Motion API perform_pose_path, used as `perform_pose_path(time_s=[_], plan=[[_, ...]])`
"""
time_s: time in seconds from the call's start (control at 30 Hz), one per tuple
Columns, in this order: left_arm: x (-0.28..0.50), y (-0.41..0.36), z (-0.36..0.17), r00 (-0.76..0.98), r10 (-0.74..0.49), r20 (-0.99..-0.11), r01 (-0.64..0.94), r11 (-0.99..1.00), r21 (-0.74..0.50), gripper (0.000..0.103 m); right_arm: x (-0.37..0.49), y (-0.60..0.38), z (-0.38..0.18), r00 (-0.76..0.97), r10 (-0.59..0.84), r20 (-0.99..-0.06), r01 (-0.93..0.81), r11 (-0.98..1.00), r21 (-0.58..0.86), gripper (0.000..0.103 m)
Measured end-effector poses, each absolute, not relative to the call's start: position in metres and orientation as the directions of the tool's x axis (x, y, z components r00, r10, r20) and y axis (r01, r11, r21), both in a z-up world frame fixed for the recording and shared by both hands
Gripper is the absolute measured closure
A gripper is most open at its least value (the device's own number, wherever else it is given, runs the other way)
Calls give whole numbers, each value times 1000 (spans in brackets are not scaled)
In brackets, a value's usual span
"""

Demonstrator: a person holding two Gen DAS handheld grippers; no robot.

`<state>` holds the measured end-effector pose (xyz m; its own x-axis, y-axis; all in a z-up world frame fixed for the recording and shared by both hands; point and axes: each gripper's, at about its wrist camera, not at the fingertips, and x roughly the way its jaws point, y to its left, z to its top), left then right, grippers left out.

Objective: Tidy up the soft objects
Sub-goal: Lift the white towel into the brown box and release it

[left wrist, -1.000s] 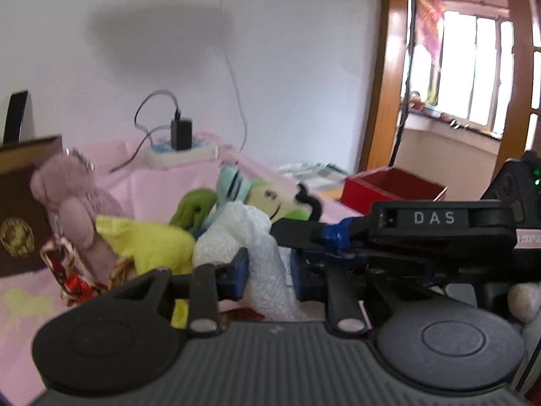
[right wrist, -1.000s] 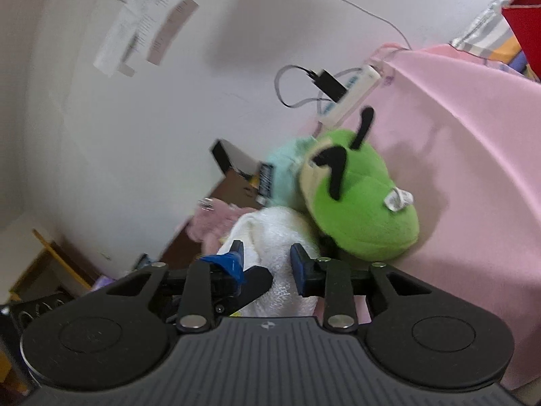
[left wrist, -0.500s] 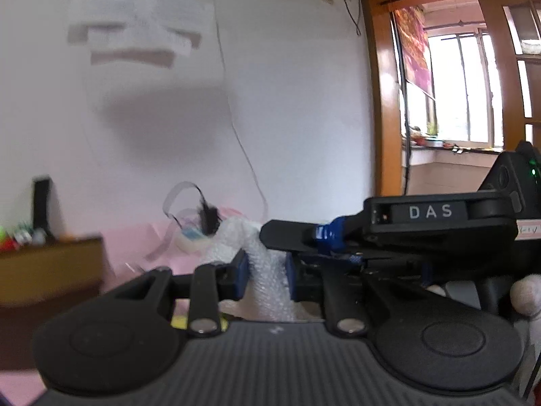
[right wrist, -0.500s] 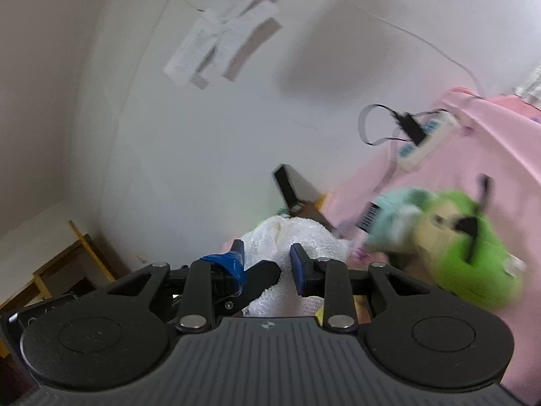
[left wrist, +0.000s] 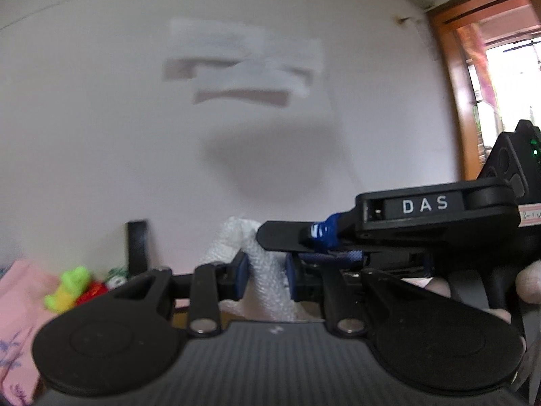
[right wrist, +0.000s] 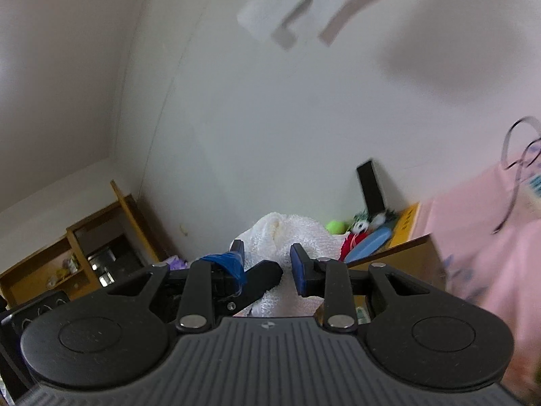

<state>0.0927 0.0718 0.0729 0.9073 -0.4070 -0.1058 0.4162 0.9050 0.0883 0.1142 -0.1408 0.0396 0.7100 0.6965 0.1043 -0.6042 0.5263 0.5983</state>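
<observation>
My left gripper (left wrist: 265,270) is shut on a crumpled piece of white bubble wrap (left wrist: 267,284) that sticks up between its blue pads. My right gripper (right wrist: 267,257) is shut on a white terry towel (right wrist: 290,233), bunched above and below its pads. Both are held up in the air in front of a white wall. The left wrist view shows the right gripper (left wrist: 426,204) from the side, close on the right, with a hand (left wrist: 527,284) around its handle. Small plush toys (right wrist: 355,231) lie in a brown cardboard box (right wrist: 405,257).
A pink cloth (right wrist: 490,237) covers the surface at the right. A black slab (right wrist: 372,186) leans on the wall behind the box. A wooden shelf unit (right wrist: 84,247) stands at the far left. A yellow-green toy (left wrist: 67,287) lies low left.
Both grippers have risen and swung with the bubble wrap and the towel still held. The green plush pile and the power strip have dropped out of view; the wall fills both views.
</observation>
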Motion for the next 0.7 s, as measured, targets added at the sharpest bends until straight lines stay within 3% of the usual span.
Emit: perform_pose_path(time_s=[0.23,0.37,0.43,0.5,0.7], plan=[[148,126,35,943,-253,-215,277,957,87,90,193,-73,16,628,778,11,-574,453,682,91],[167,149,8,939,-168,-301,204,974,93,89,217,-41,1,610,787,-90,-524,486,699,88],[173,155,-2,932,-140,-334,181,979,95,85,219,-29,-7,590,797,-126,-519,495,696,87],[172,160,-8,930,-124,-347,169,980,101,62,217,-24,-12,591,792,-153,-507,511,694,87],[158,155,-3,931,-93,-352,146,981,128,62,204,-36,-12,613,775,-152,-486,522,701,86]])
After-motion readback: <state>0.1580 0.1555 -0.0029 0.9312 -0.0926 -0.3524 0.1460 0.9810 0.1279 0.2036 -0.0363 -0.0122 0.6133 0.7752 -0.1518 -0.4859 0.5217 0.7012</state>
